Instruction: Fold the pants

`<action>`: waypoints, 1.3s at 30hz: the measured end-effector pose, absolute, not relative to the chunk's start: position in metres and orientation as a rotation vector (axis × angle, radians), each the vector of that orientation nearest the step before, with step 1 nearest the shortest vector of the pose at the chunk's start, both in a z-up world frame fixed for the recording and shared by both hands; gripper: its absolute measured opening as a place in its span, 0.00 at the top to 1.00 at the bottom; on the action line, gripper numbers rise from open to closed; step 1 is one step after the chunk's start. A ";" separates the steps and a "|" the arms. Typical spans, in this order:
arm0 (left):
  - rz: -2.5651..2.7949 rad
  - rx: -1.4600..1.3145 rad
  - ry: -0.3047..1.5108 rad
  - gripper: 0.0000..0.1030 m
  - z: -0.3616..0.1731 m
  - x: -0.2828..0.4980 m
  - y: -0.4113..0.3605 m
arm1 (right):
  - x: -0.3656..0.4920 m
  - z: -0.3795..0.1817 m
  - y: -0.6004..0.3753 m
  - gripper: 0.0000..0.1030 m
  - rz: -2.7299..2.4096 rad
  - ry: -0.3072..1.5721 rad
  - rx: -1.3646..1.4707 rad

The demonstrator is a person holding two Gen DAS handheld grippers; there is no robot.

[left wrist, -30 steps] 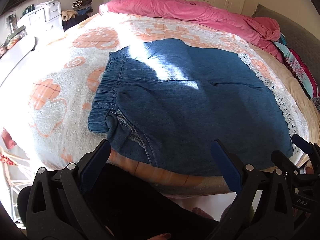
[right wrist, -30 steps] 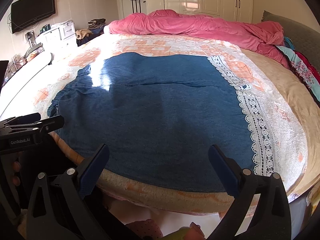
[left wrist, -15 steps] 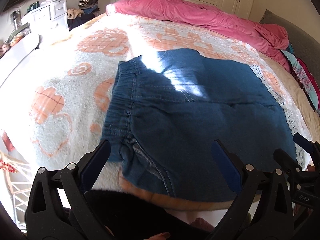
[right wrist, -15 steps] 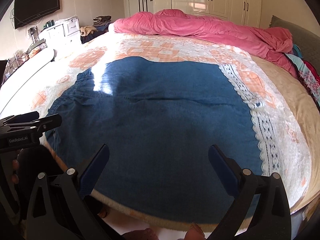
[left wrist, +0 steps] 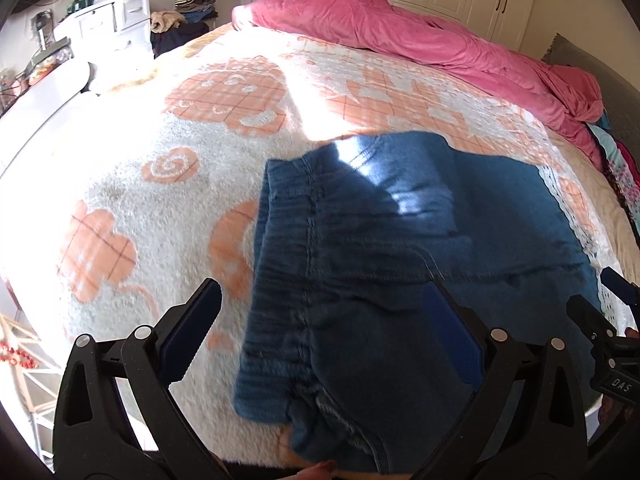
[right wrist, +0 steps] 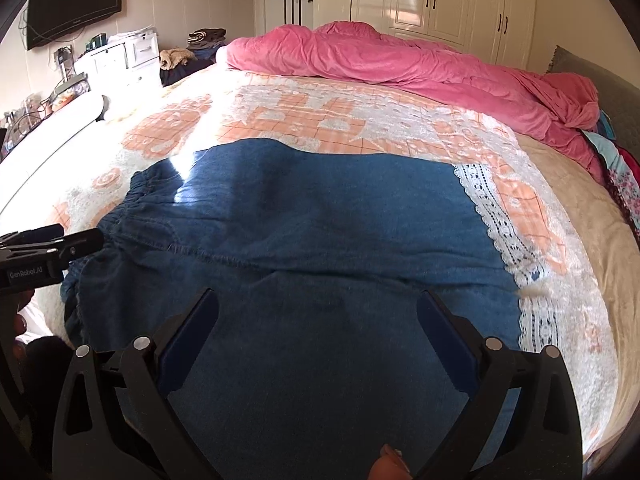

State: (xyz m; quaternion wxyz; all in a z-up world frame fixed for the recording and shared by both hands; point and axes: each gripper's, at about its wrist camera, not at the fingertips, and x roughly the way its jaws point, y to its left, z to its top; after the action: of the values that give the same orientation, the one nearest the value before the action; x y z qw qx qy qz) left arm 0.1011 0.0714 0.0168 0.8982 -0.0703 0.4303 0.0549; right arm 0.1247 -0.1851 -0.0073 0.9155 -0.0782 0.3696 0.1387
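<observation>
Blue denim pants (left wrist: 400, 264) lie spread flat on the bed, elastic waistband to the left, legs running right; they also fill the right wrist view (right wrist: 320, 264). My left gripper (left wrist: 320, 340) is open and empty, hovering over the waistband's near corner. My right gripper (right wrist: 318, 340) is open and empty above the near leg of the pants. The left gripper's side shows at the left edge of the right wrist view (right wrist: 44, 248); the right gripper shows at the right edge of the left wrist view (left wrist: 608, 320).
The bed has a white and orange patterned blanket (left wrist: 160, 152) with a lace edge (right wrist: 500, 224). A pink duvet (right wrist: 400, 64) is bunched at the far side. A white dresser (right wrist: 116, 60), a wall TV (right wrist: 76, 4) and wardrobes (right wrist: 440, 0) stand beyond.
Both grippers have moved forward and over the bed, from beyond its near edge to above the pants. Both have stayed open.
</observation>
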 end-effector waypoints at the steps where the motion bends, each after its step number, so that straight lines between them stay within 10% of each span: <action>1: 0.115 -0.146 0.891 0.09 0.017 0.107 0.074 | 0.131 -0.007 -0.185 0.04 0.284 0.764 -0.163; 26: 0.031 -0.229 1.009 0.09 -0.030 0.228 0.140 | 0.291 -0.012 -0.152 0.04 0.493 0.807 -0.352; 30: 0.023 -0.180 1.006 0.26 -0.033 0.233 0.136 | 0.315 -0.024 -0.130 0.04 0.546 0.825 -0.450; 34: -0.013 -0.181 0.980 0.63 -0.029 0.232 0.134 | 0.332 -0.032 -0.110 0.04 0.607 0.845 -0.482; 39: -0.024 -0.150 0.943 0.69 -0.019 0.225 0.131 | 0.342 -0.034 -0.086 0.05 0.713 0.873 -0.506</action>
State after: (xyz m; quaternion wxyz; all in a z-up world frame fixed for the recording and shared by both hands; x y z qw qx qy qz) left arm 0.2250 0.1313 -0.0188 0.8881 -0.0720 0.4538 -0.0117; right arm 0.3415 -0.0862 -0.0342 0.8150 -0.2372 0.4094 0.3344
